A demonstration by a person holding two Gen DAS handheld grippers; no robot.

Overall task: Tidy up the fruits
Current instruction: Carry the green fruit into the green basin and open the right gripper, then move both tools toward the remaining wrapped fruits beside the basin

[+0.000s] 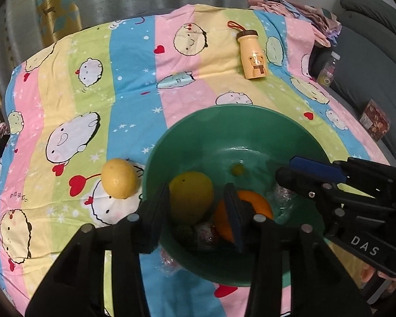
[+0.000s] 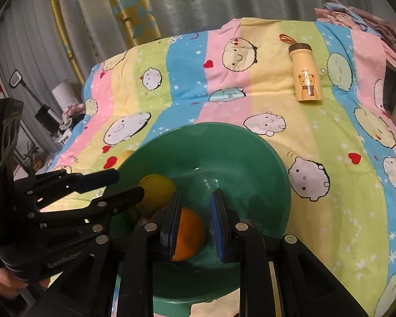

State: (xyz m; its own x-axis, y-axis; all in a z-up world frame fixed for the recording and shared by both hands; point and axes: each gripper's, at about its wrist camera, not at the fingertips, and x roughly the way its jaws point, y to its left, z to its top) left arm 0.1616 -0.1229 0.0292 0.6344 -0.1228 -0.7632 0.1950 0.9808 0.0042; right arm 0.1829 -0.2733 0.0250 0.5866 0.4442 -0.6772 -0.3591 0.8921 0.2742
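A green bowl stands on the striped cartoon cloth. In it lie a yellow lemon and an orange, with a small dark green fruit and crinkled clear wrap. My left gripper is open over the bowl's near-left side; the lemon rests below and between its fingers, and the pads do not press it. My right gripper hangs over the bowl, its jaws close together with nothing held; the orange lies beneath them. A second lemon sits on the cloth, left of the bowl.
A yellow bear-print bottle lies on the cloth at the back right. Folded clothes are piled behind it. A grey sofa at the right carries a jar and a small box. Curtains hang behind.
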